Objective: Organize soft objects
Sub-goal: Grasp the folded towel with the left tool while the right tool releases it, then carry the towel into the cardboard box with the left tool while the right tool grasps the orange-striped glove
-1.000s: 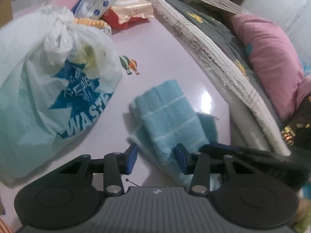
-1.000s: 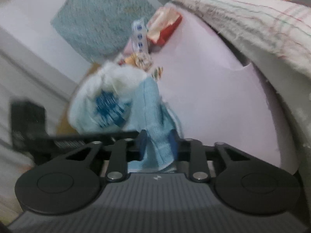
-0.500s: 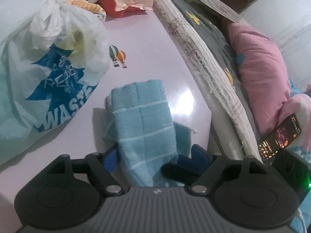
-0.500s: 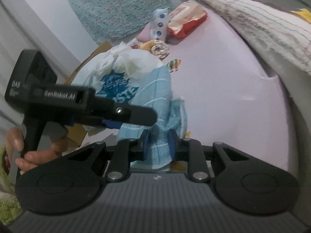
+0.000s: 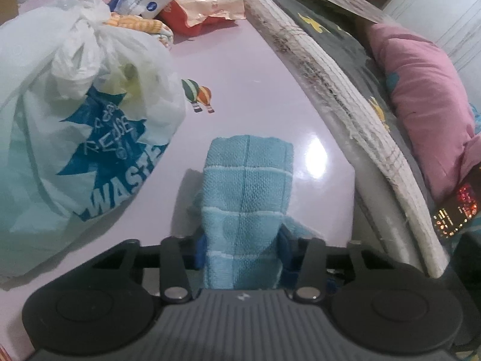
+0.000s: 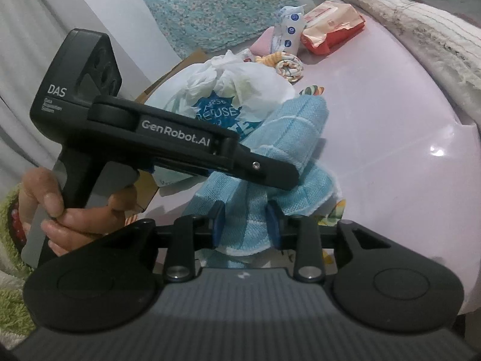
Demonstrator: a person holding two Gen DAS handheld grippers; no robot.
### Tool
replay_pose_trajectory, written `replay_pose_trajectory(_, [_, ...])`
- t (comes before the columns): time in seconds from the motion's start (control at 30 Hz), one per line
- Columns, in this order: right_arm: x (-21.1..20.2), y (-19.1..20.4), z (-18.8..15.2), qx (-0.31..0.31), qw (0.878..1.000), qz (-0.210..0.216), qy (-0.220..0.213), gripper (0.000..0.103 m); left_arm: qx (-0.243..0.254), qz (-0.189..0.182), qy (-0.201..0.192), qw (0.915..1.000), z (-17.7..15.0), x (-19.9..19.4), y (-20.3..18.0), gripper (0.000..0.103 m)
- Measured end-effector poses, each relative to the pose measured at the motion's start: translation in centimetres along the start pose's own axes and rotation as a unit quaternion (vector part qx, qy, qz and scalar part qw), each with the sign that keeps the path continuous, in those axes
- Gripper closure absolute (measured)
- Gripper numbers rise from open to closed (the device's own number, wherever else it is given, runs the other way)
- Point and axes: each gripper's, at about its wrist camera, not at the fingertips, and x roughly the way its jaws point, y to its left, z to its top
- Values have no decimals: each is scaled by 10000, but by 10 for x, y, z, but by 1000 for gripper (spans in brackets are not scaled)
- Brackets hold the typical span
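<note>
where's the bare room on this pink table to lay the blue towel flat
Bare table runs between the plastic bag and the blanket edge, ahead of the blue towel, around the balloon sticker. The far end is crowded: wipes packs and a rolled cloth. Both grippers, left and right, grip the towel.

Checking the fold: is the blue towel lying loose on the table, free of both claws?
No. The left claw and right claw are each shut on the blue towel.

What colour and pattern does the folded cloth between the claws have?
The cloth is light blue with thin pale grid lines, clearest in the left wrist view.
</note>
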Motion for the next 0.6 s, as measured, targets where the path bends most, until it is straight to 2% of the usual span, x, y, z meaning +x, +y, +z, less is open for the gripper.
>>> replay_pose_trajectory(0.2, [-30, -5, -2, 181, 9995, -77, -240, 72, 0, 27, -59, 10000, -1, -3, 4, 75])
replay_pose_trajectory(0.33, [-71, -21, 2, 568, 9954, -309, -712, 68, 23, -50, -125, 9999, -3, -9, 6, 79])
replay_pose_trajectory(0.4, [-88, -28, 9, 749, 9920, -296, -970, 64, 39, -80, -157, 9998, -4, -14, 7, 80])
replay_pose_trajectory(0.5, [-97, -31, 37, 806, 9889, -280, -1213, 61, 15, -129, -173, 9998, -7, -21, 10, 81])
replay_pose_trajectory(0.6, [-79, -25, 85, 576, 9905, -321, -1206, 56, -3, -273, -253, 9993, -10, -37, 14, 81])
